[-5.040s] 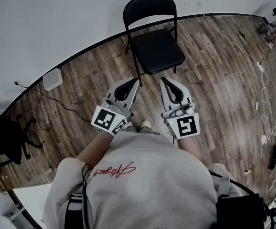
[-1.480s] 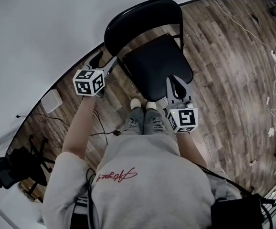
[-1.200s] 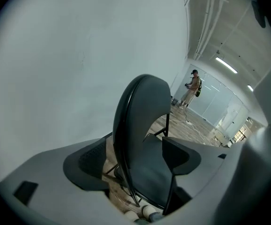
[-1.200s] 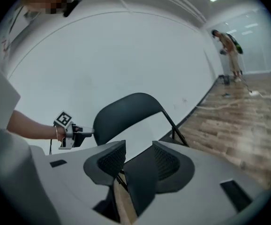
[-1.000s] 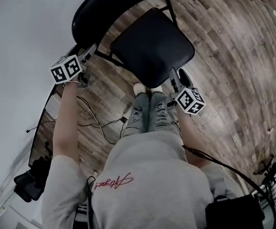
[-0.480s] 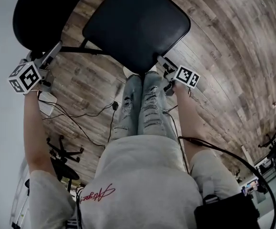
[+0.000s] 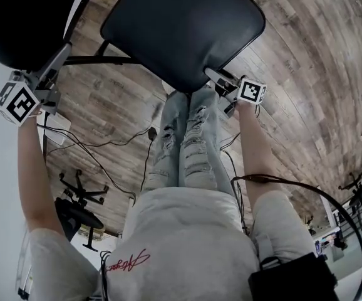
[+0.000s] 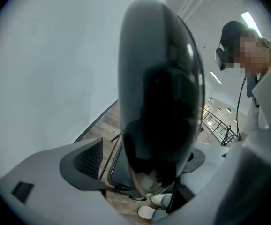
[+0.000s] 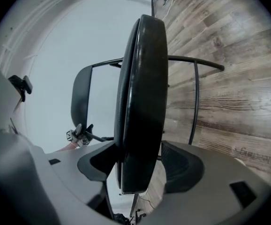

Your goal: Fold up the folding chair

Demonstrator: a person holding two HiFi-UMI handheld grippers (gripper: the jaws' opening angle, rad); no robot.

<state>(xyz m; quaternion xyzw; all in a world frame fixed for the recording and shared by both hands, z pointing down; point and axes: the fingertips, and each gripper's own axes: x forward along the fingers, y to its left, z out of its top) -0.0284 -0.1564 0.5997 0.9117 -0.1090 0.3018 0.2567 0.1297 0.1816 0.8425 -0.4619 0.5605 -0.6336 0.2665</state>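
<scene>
The black folding chair stands unfolded in front of me, its seat (image 7: 181,30) at the top of the head view and its backrest (image 7: 24,24) at the upper left. My left gripper (image 7: 59,52) reaches up to the backrest's side edge. In the left gripper view the backrest (image 8: 159,78) fills the space between its wide-open jaws. My right gripper (image 7: 213,77) sits at the seat's front corner. The right gripper view has the padded seat (image 9: 142,102) edge-on between its open jaws, with a gap on the right side.
A person's legs in torn jeans (image 7: 187,149) stand right against the seat front. Cables (image 7: 106,144) trail over the wood floor (image 7: 306,74), and an office chair base (image 7: 81,196) lies at lower left. A white wall is behind the chair.
Both grippers have come down onto the chair: the right dropped to the seat's front edge, the left settled around the backrest's side. The head view tilted further down over the seat.
</scene>
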